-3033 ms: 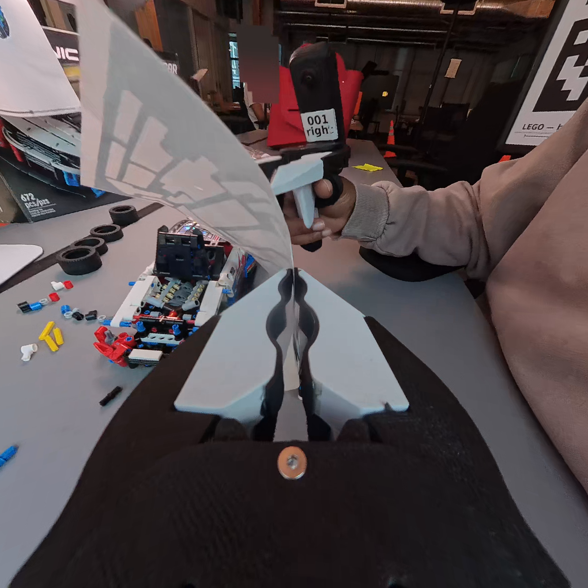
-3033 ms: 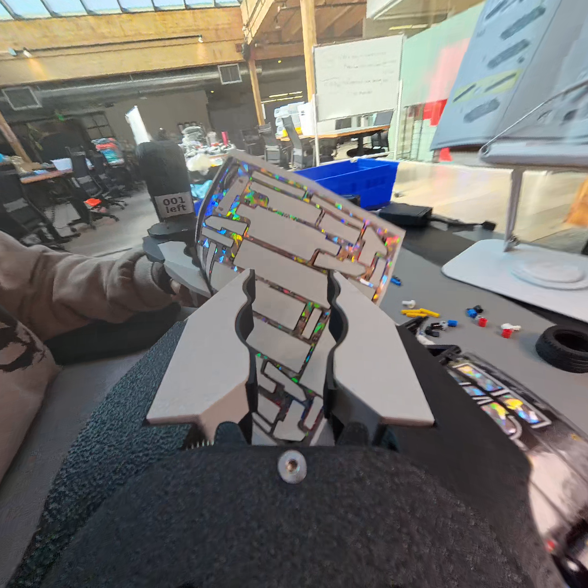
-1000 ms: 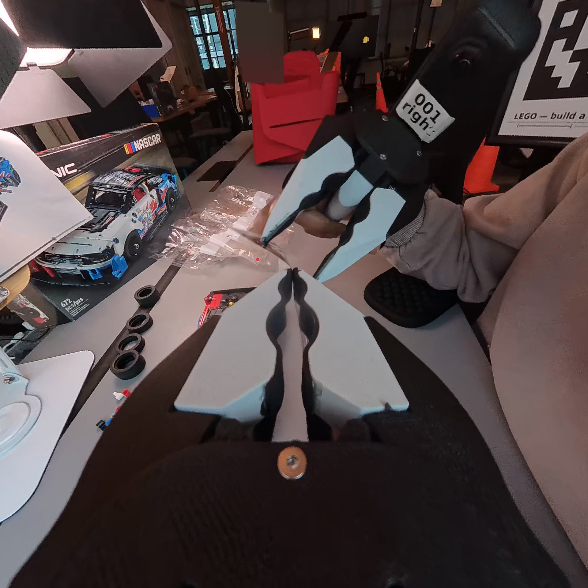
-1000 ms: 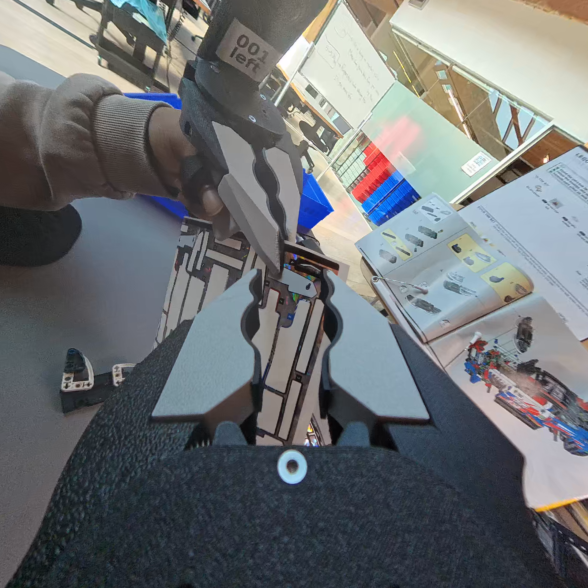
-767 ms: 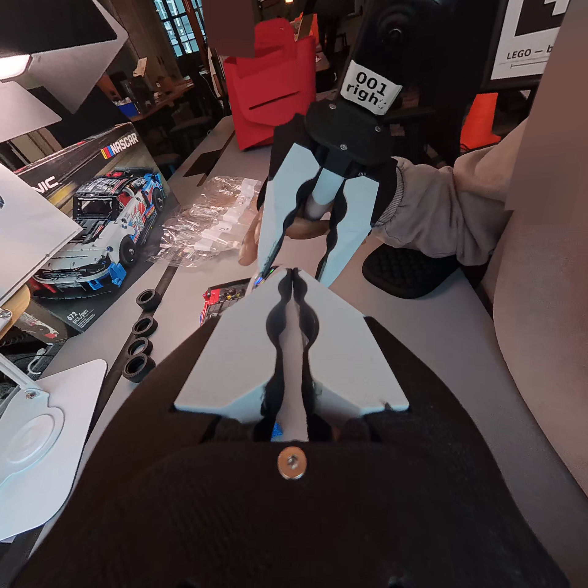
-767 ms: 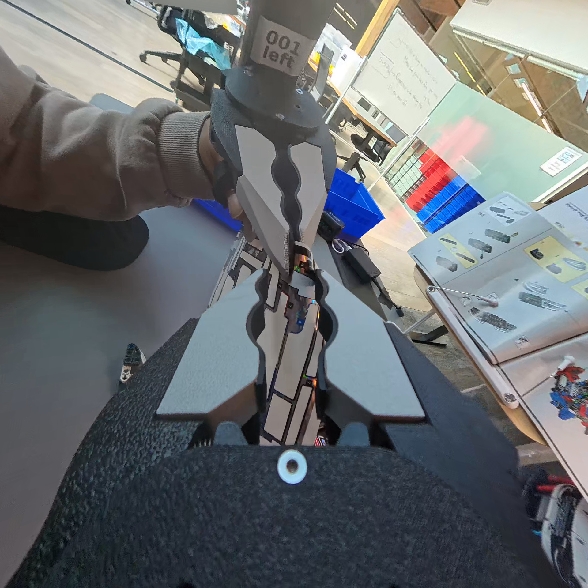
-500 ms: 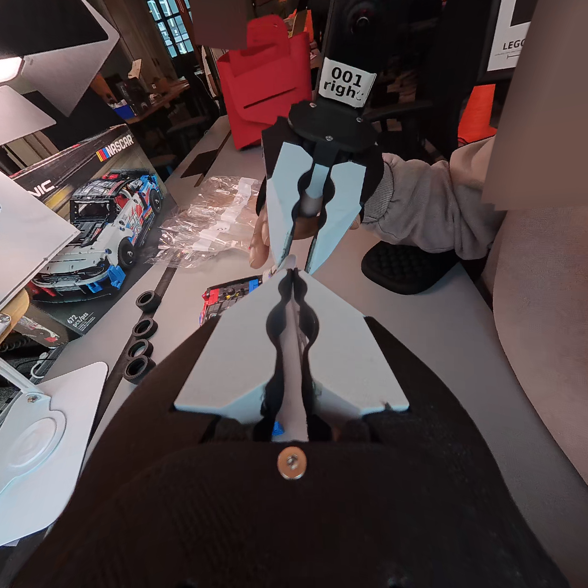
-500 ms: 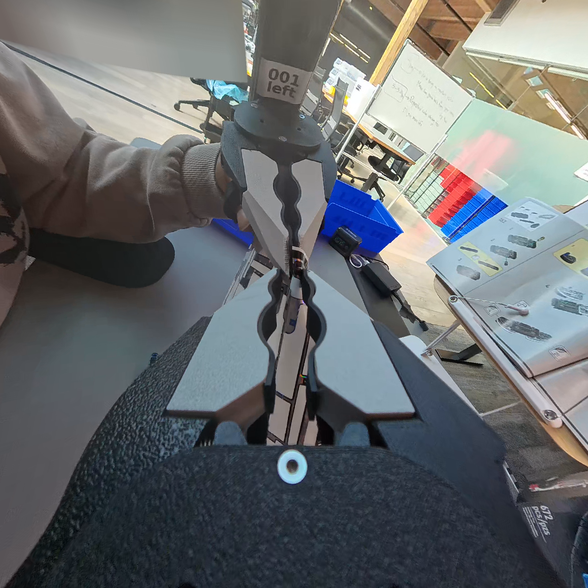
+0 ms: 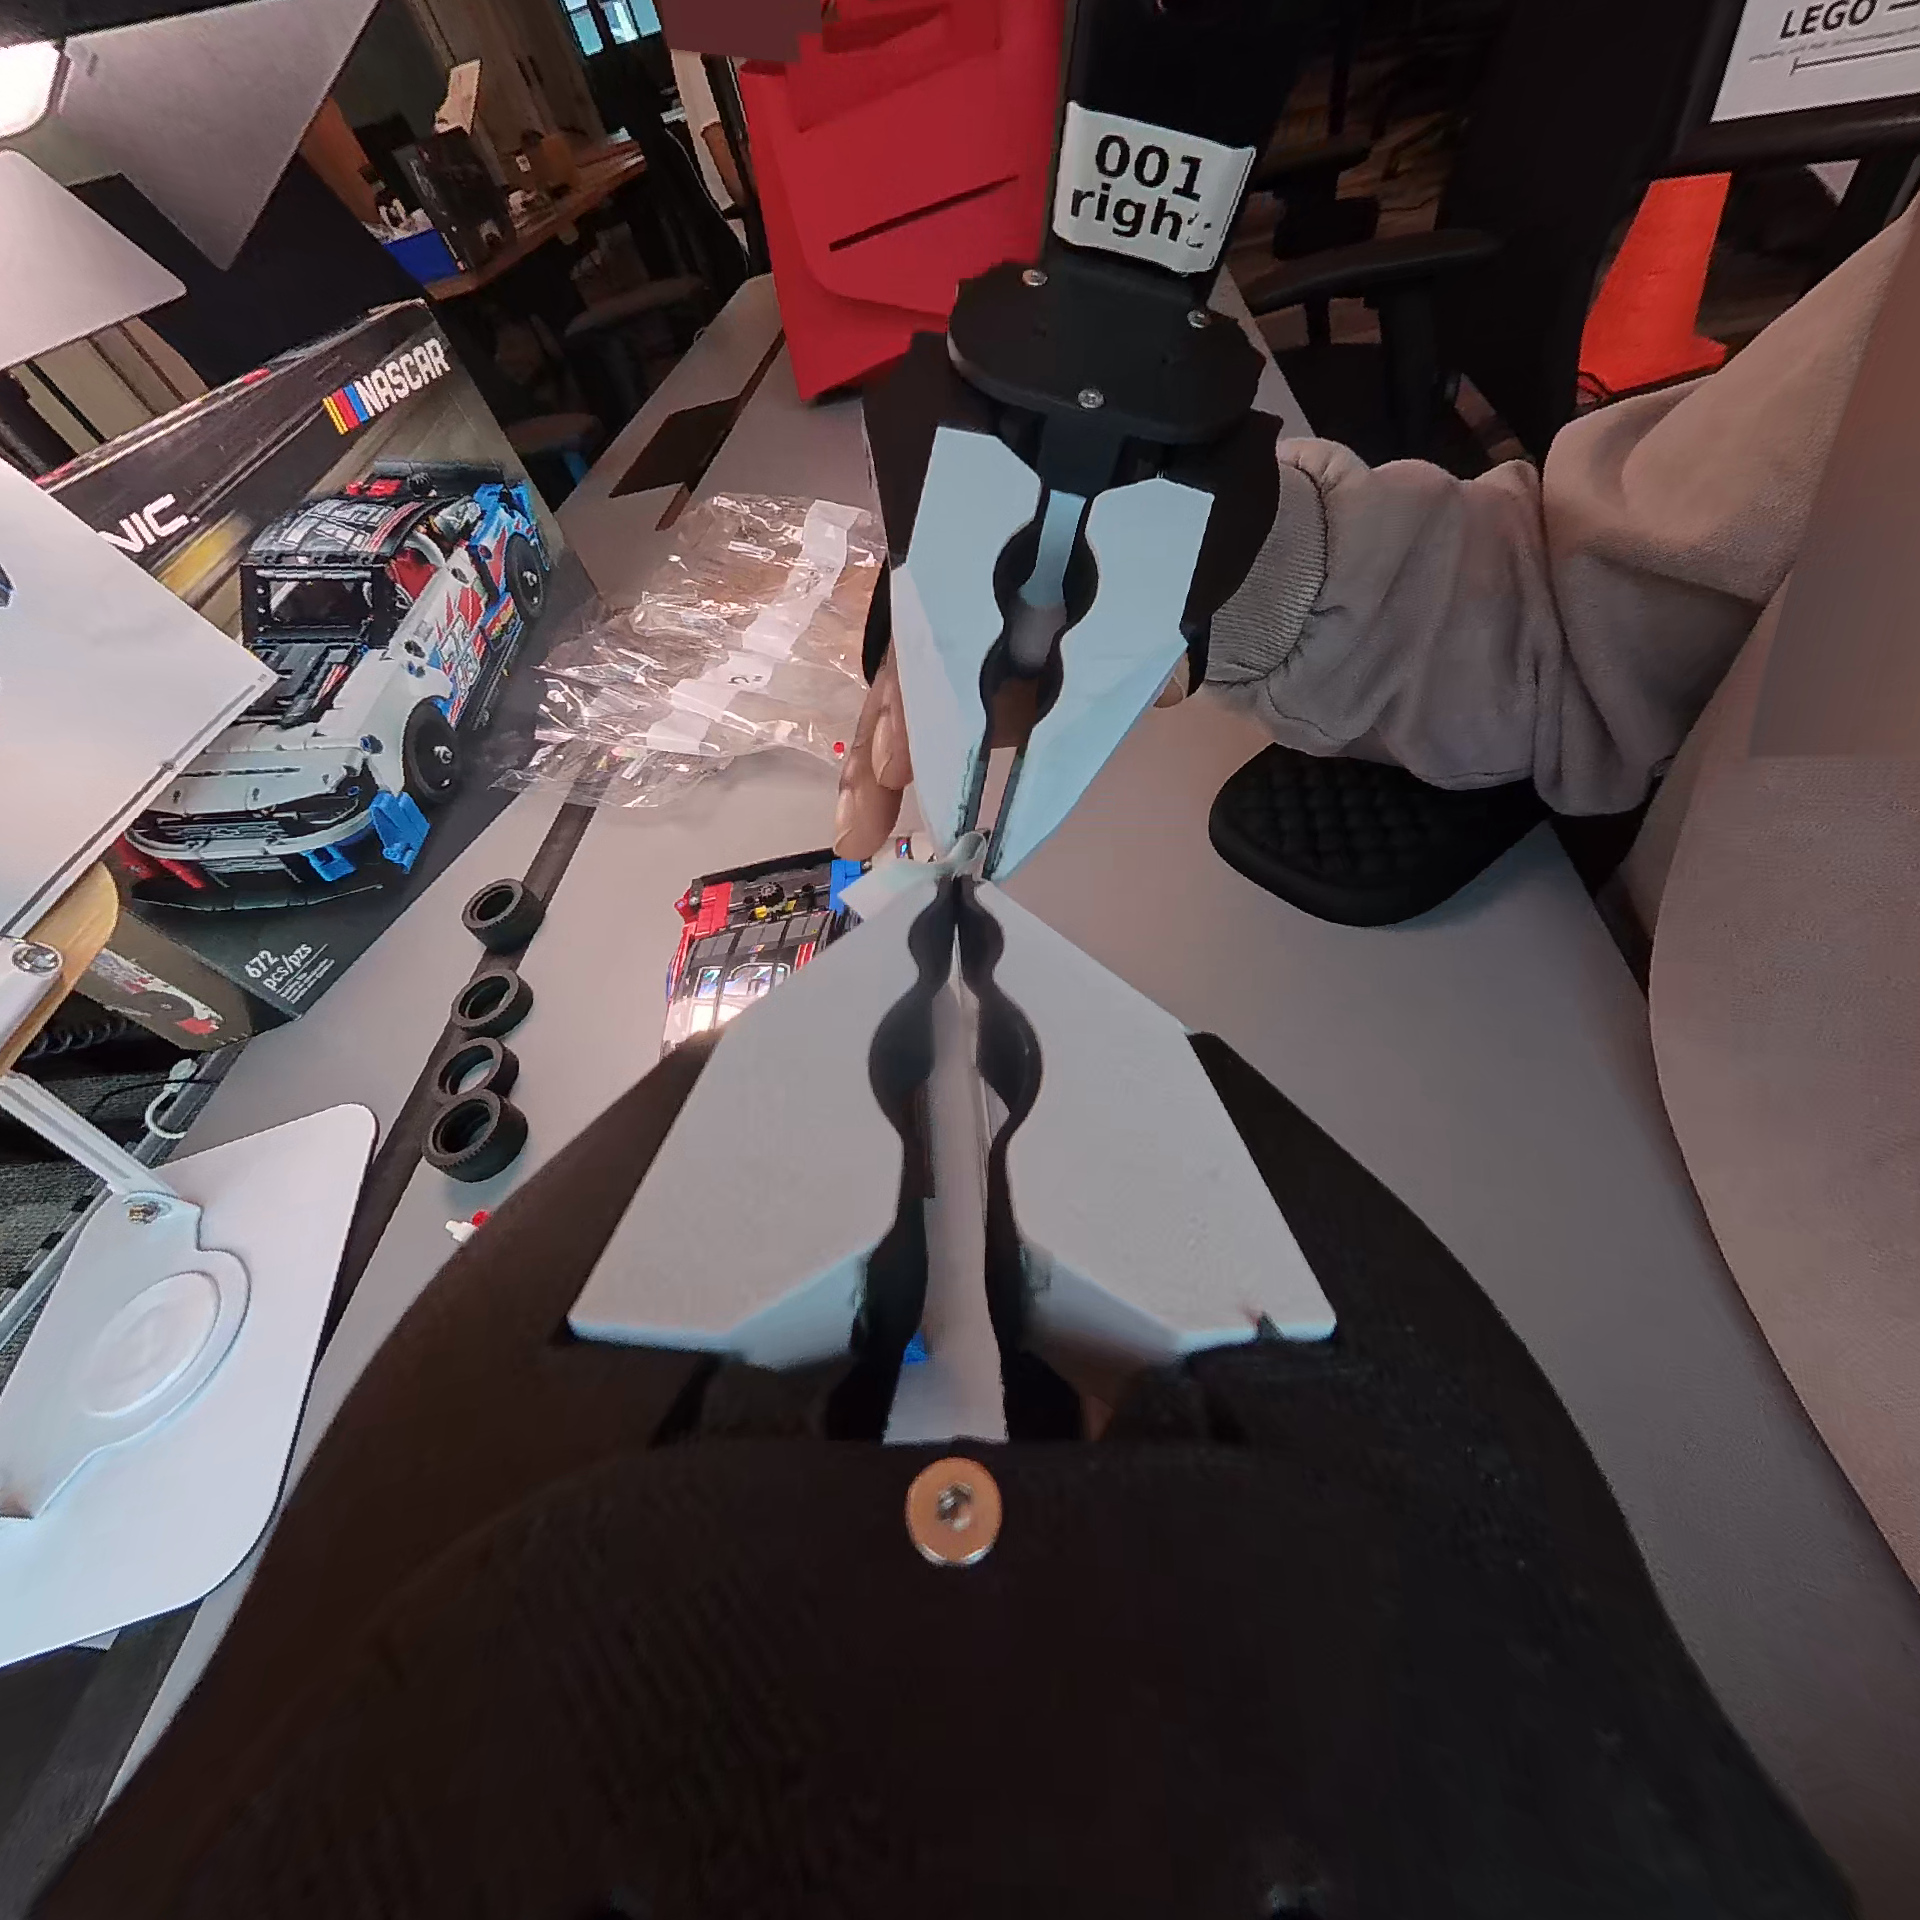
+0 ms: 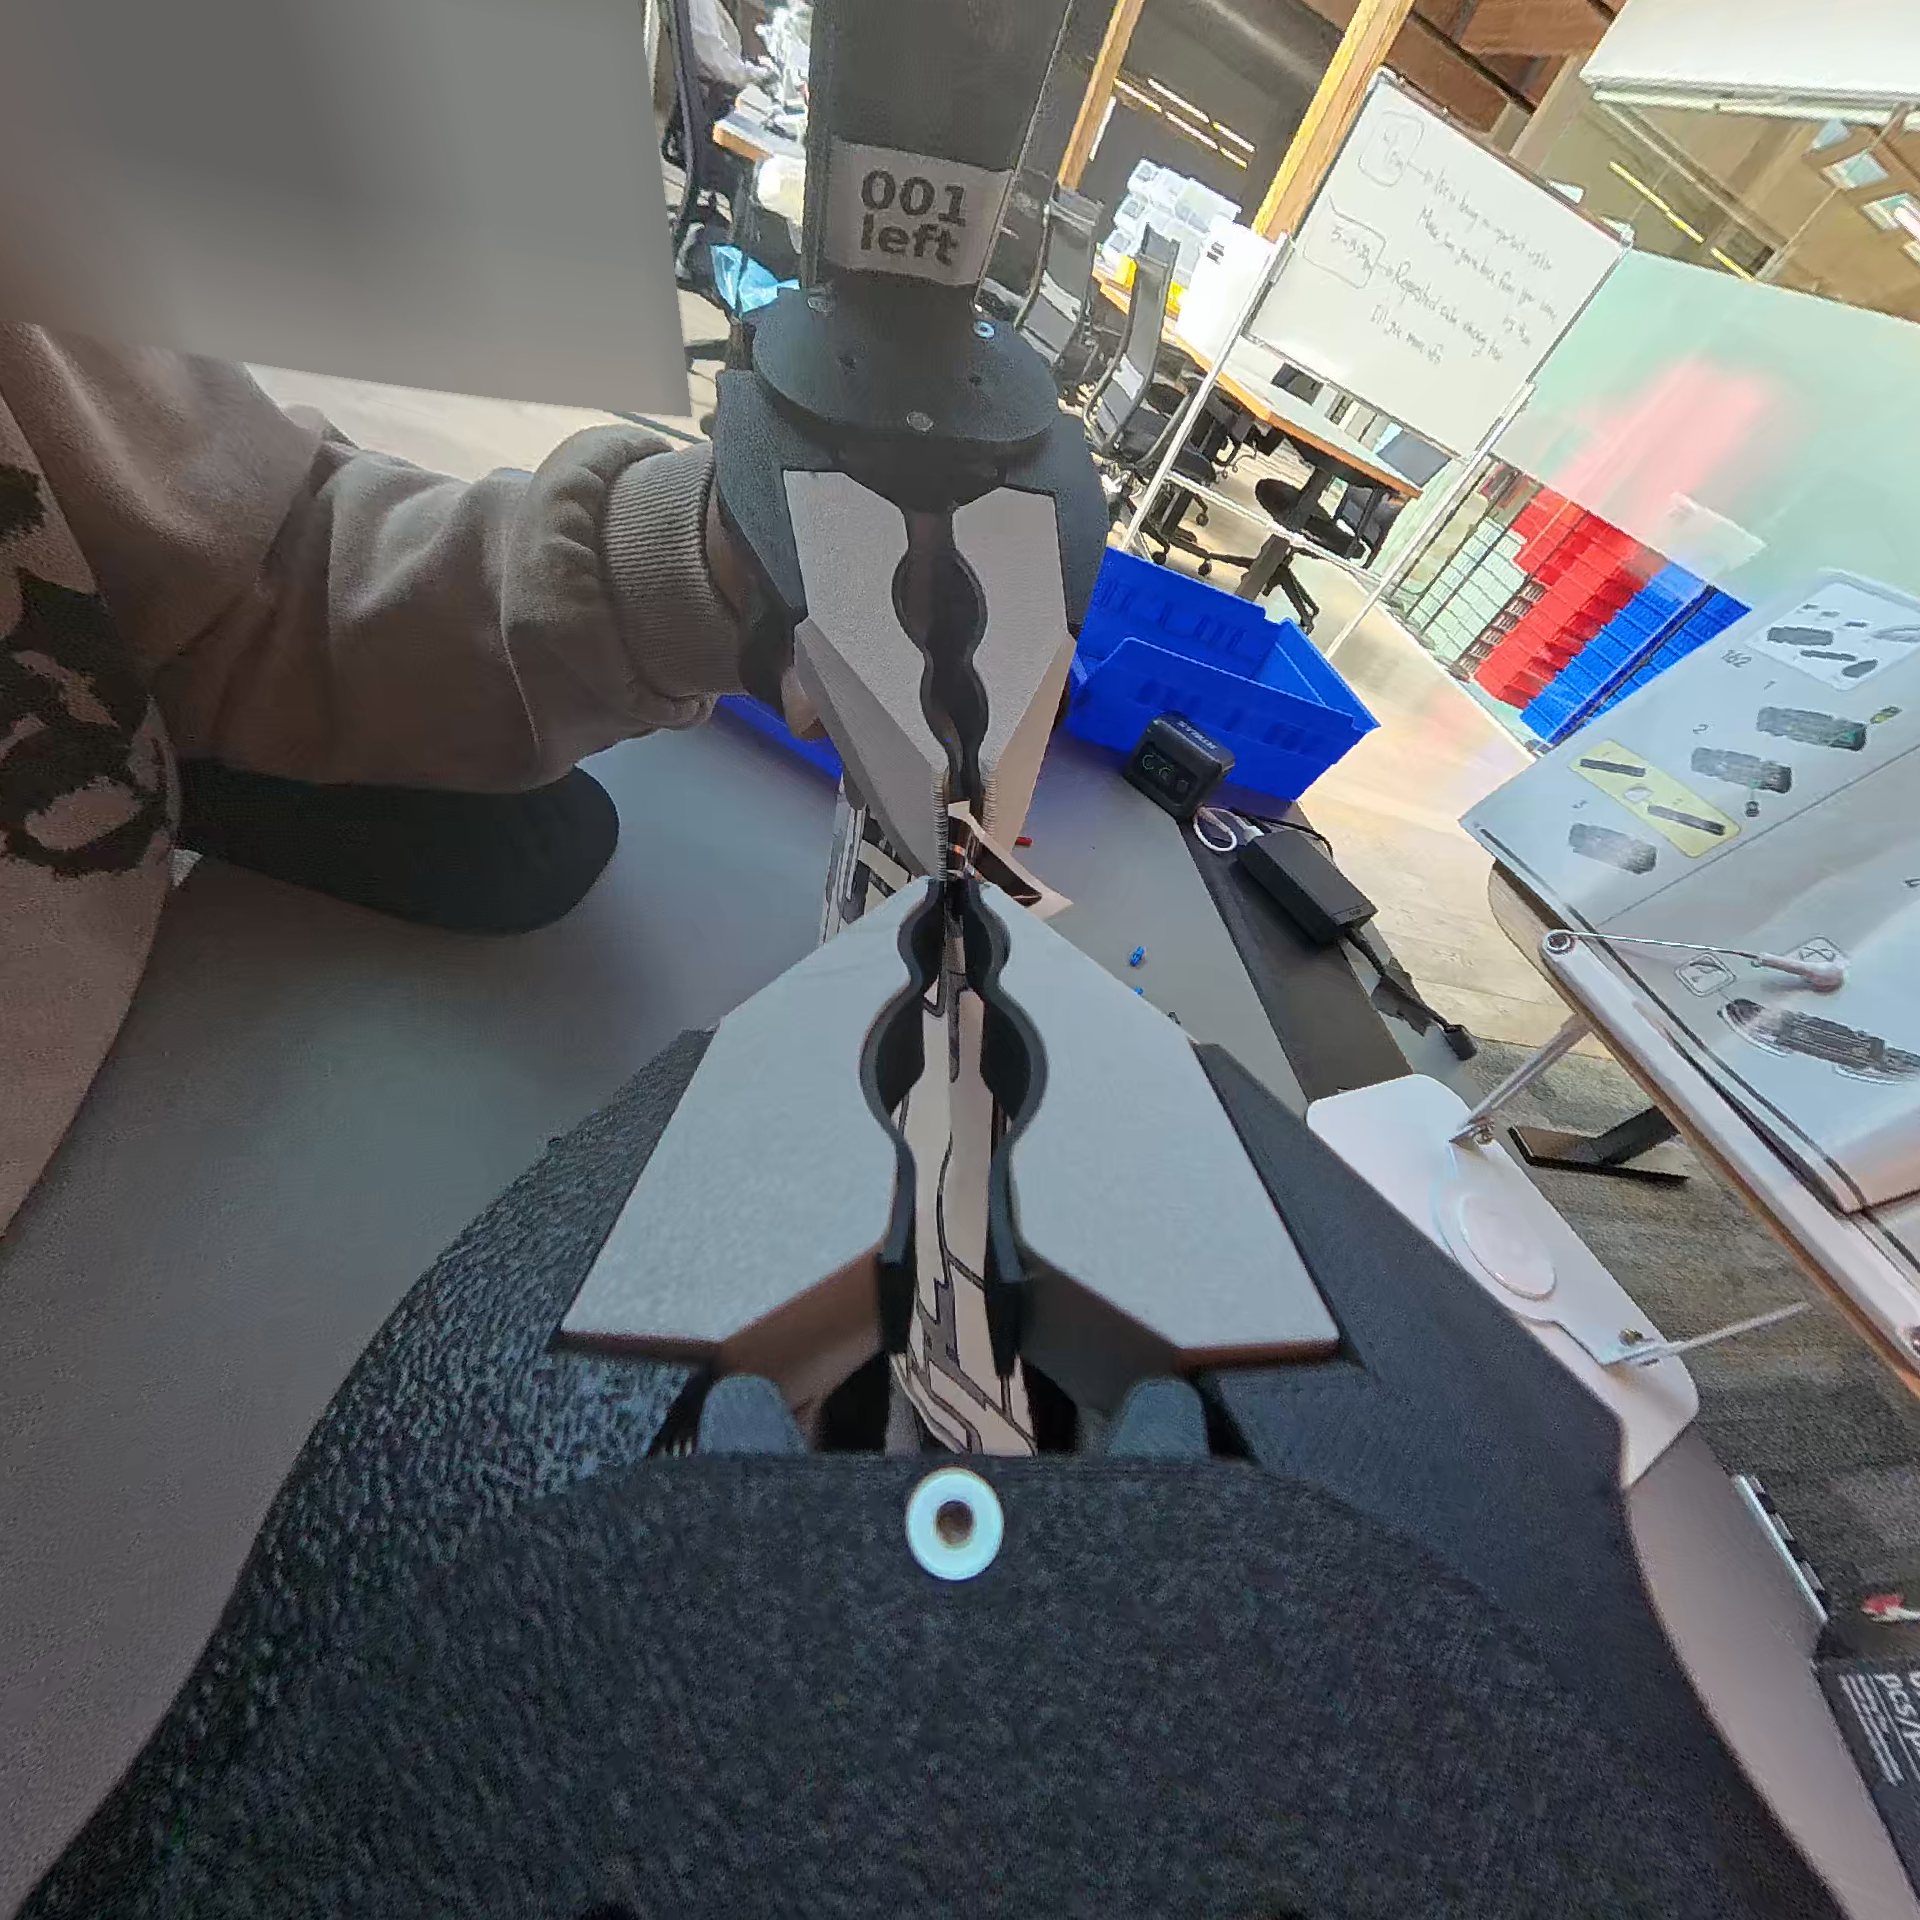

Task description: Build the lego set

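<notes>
Fingers of the left gripper (image 9: 954,896) press together on the thin edge of the sticker sheet (image 9: 951,1132) in the left wrist view, tip to tip with the right gripper (image 9: 982,836), whose fingers pinch a small peeled sticker (image 9: 961,850). Behind lie the partly built car (image 9: 753,951), four tyres (image 9: 480,1070) and the set's box (image 9: 343,665) on the grey table (image 9: 1299,1039).

Seen from the right wrist, the right gripper (image 10: 951,896) is closed, the sticker sheet (image 10: 951,1195) running between its fingers; the left gripper (image 10: 964,821) clamps the sheet's top. An instruction booklet (image 10: 1766,883) stands at right.
</notes>
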Demonstrator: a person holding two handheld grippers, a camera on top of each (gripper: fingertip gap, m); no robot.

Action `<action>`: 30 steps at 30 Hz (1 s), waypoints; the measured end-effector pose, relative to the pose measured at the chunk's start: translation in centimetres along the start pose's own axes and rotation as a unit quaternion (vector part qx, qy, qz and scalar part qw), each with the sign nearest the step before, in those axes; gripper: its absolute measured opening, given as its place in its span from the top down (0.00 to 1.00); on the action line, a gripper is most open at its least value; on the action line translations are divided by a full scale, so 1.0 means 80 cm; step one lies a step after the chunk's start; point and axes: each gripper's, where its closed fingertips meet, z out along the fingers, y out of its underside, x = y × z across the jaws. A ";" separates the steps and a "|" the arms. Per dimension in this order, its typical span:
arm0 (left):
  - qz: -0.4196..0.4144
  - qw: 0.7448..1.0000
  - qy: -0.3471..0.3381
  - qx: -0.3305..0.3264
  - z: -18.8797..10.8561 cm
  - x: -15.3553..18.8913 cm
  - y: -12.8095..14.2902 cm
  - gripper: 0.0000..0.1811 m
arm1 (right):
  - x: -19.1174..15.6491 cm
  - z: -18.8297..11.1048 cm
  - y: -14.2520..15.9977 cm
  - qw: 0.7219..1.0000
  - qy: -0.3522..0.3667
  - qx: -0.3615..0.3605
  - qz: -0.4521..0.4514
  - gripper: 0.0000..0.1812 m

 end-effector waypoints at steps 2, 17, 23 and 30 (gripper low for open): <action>-0.004 1.000 0.008 -0.001 0.000 0.002 0.001 1.00 | -0.001 0.000 0.001 1.000 -0.004 0.003 -0.004 0.99; -0.083 0.996 0.035 -0.008 0.010 0.002 0.011 1.00 | 0.002 0.005 0.025 0.992 0.036 -0.083 -0.088 0.96; -0.058 0.997 0.014 -0.046 0.013 0.001 0.023 1.00 | 0.000 0.007 0.038 0.994 0.016 -0.091 -0.060 0.97; -0.046 0.996 0.004 -0.077 0.014 -0.001 0.035 1.00 | 0.005 0.008 0.046 0.993 0.022 -0.099 -0.054 0.96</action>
